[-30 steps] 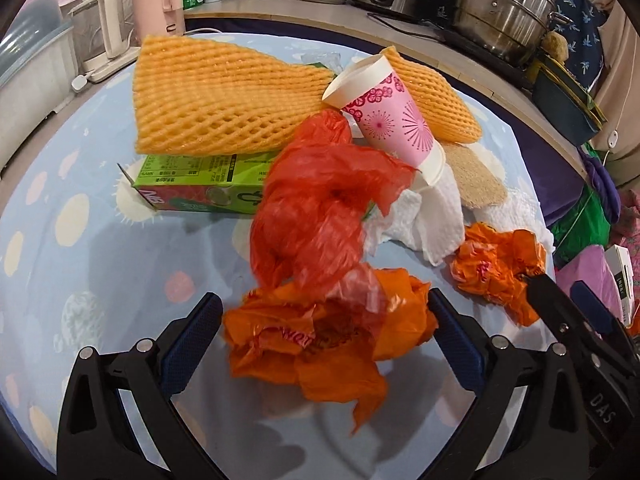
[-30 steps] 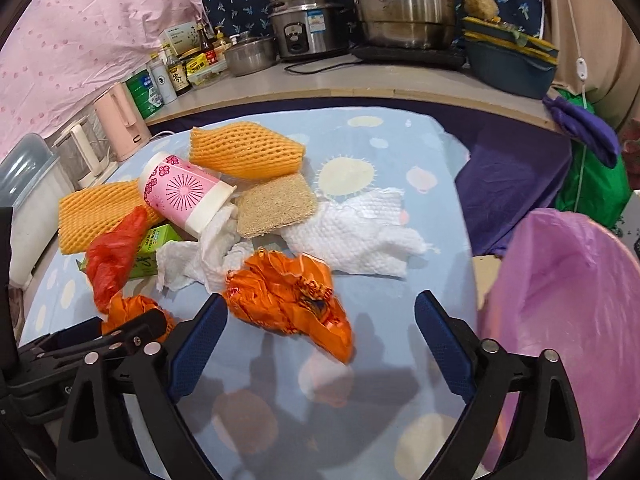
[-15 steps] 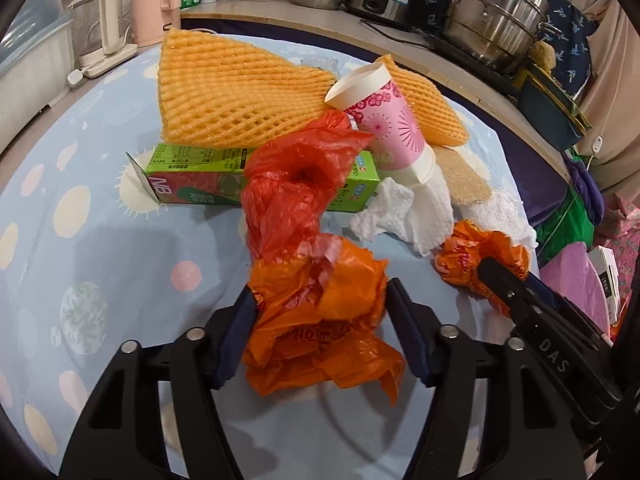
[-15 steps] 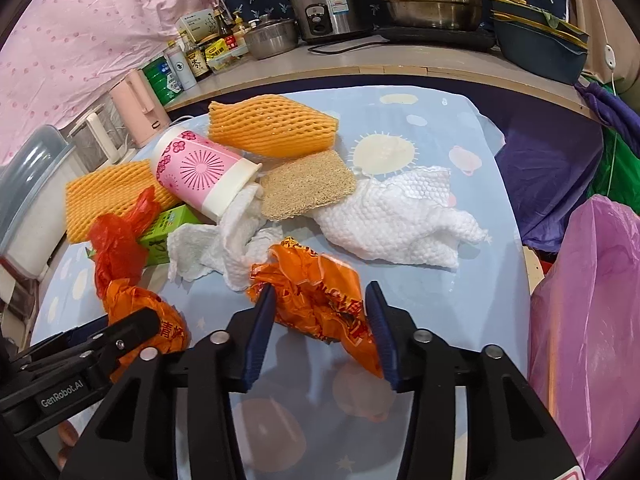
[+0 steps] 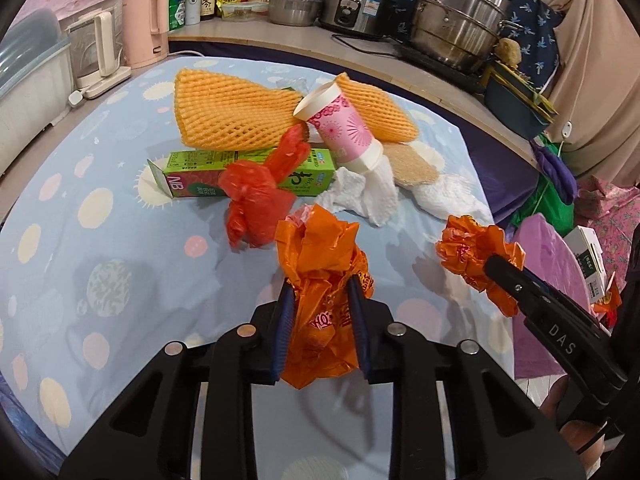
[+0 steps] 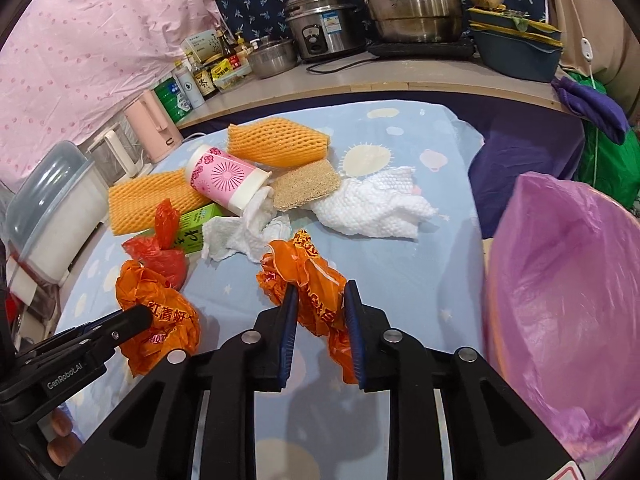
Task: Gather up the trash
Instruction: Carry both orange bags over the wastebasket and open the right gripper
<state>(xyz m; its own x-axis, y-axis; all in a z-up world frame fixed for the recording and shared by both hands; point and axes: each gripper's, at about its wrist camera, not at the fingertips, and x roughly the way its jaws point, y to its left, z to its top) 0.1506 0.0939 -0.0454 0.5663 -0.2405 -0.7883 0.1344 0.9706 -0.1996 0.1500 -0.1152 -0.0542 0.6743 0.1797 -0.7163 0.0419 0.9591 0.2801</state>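
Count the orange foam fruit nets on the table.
2. One net lies left of the pink cup; the other net lies behind it. More may be hidden.

Two crumpled orange bags, one at lower centre (image 5: 320, 304) and one at right (image 5: 476, 256), are thin glossy plastic; so is the red bag (image 5: 256, 196) at centre. The foam nets (image 5: 232, 116) above it look soft and meshed. The pink cup (image 5: 344, 128) is smooth paper, the tissue (image 6: 372, 204) dimpled and matt. The tablecloth (image 5: 100, 184) is matt cloth. The pots (image 6: 408, 12) at upper right are shiny metal, and the purple bin liner (image 6: 568, 300) at right is filmy plastic
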